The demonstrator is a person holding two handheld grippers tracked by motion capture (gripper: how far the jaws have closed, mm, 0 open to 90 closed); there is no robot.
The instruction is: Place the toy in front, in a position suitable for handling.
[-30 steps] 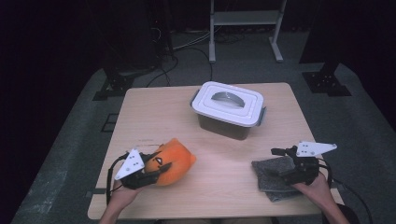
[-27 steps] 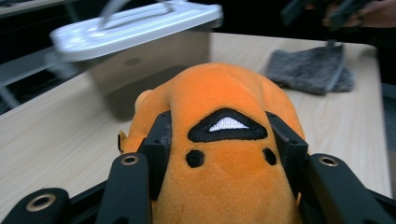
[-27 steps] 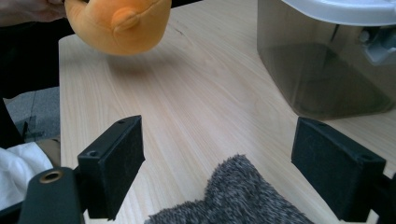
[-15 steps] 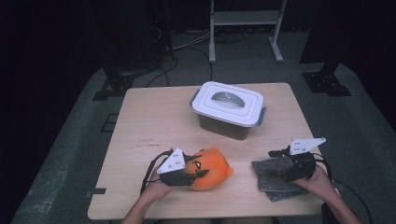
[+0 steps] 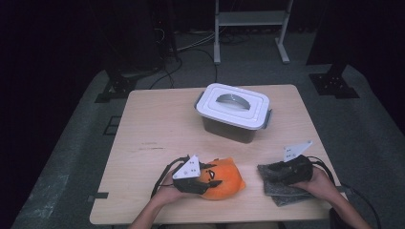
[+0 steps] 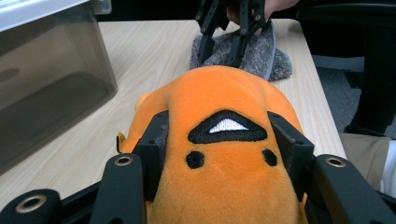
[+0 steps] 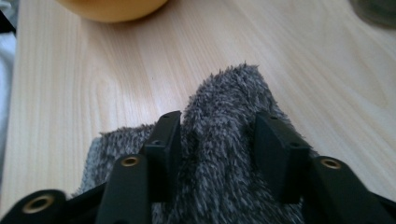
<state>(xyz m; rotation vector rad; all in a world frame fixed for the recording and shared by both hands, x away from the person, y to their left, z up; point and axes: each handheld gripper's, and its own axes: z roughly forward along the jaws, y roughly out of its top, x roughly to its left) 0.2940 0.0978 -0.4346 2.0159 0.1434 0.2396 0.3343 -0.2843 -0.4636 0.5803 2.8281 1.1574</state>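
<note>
Orange plush [image 6: 224, 154] squeezed in left claw [image 6: 224, 140]; right claw [image 7: 217, 140] closing around grey cloth [image 7: 224, 186].

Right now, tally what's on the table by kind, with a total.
Orange plush toy: 1
Grey fuzzy cloth: 1
Lidded plastic storage box: 1
Hand-held gripper: 2, left, right
Total: 5

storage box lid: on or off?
On. The white lid sits flat over the box, its handle folded down on top.
</note>
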